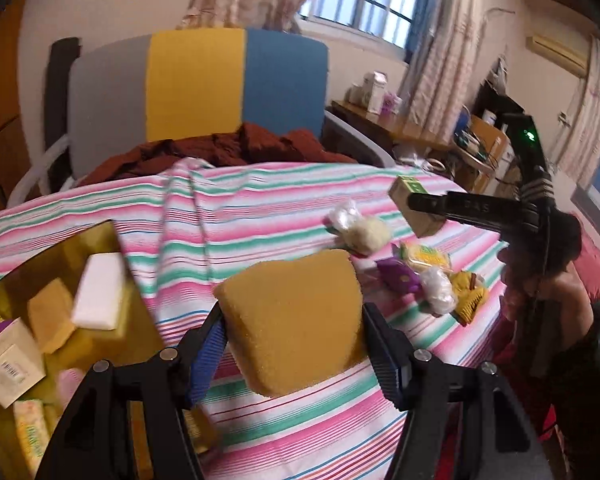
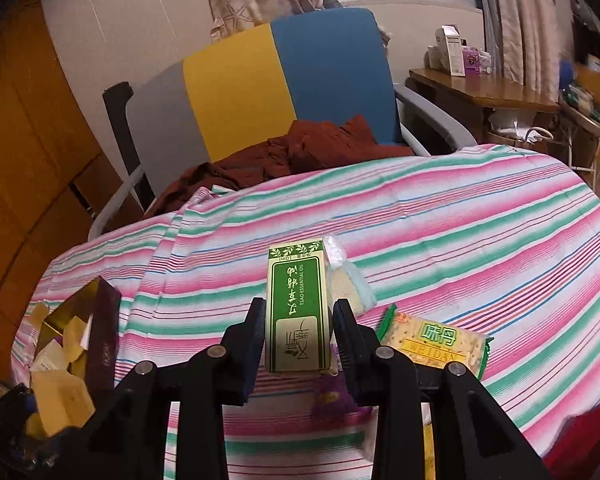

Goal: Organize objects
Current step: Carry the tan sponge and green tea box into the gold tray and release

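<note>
A bed with a pink, green and white striped sheet (image 1: 284, 196) fills both views. The left gripper (image 1: 292, 328) clamps a mustard-yellow foam sponge block (image 1: 292, 320) above it; a gold-lined open box (image 1: 56, 264) lies at nine o'clock. The right gripper (image 2: 300, 336) is closed on a small green-and-cream essential oil carton (image 2: 298, 304), with a green cracker packet (image 2: 436, 344) at three o'clock.

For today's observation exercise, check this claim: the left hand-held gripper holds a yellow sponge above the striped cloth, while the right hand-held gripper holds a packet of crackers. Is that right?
Not quite. The right hand-held gripper holds a small green box, as the right wrist view shows; the packet of crackers lies on the striped cloth. The left hand-held gripper does hold the yellow sponge.
</note>
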Tool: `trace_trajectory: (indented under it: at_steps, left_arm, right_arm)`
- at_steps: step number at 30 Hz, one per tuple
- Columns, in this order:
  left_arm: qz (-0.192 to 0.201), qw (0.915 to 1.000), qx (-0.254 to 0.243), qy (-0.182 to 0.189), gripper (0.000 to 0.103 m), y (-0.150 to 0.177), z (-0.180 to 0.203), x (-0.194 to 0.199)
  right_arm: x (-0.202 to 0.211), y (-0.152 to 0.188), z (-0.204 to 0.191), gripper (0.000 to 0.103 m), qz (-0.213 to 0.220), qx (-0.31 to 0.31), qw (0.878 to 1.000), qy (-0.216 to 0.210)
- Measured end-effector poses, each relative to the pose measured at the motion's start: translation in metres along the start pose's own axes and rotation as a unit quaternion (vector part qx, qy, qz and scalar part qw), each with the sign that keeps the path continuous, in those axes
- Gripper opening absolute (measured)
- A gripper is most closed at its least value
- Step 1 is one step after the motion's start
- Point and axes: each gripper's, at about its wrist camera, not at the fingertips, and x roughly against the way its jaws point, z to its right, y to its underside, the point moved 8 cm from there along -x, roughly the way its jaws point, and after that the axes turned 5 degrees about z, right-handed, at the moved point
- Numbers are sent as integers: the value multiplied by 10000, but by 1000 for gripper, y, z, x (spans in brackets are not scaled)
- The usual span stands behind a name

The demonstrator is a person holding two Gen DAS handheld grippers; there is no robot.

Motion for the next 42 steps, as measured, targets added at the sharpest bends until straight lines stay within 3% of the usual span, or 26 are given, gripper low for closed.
trace_trajectory:
  at_steps: [6,10,20,27,40,42]
  left_arm:
    - [198,9981,481,-336,67,5,-51,29]
    - [277,9942,813,-652,67,16,-91,48]
    - [362,9753,1513,-1566,67,52,-183,88]
    - [262,9659,1763,-1878,68,71,-205,94]
    - [48,9627,1917,-1911,73,82,-214,88]
    - [4,9619,1927,-1941,75,85,-213,86]
  right_arm:
    - [12,1,-53,34,19,325,9989,-341]
    - [18,11,-109,34,-66,639,9946,-815]
    - [20,63,-246,34,-483,1277,9713,-1950]
    - [9,95,-293,34,-819,1645,9608,-2078]
    - [-9,116,-306,36,-1039,1906,9594,-1803]
    - [-12,120,-308,43,-1052,1974,9595,-1714]
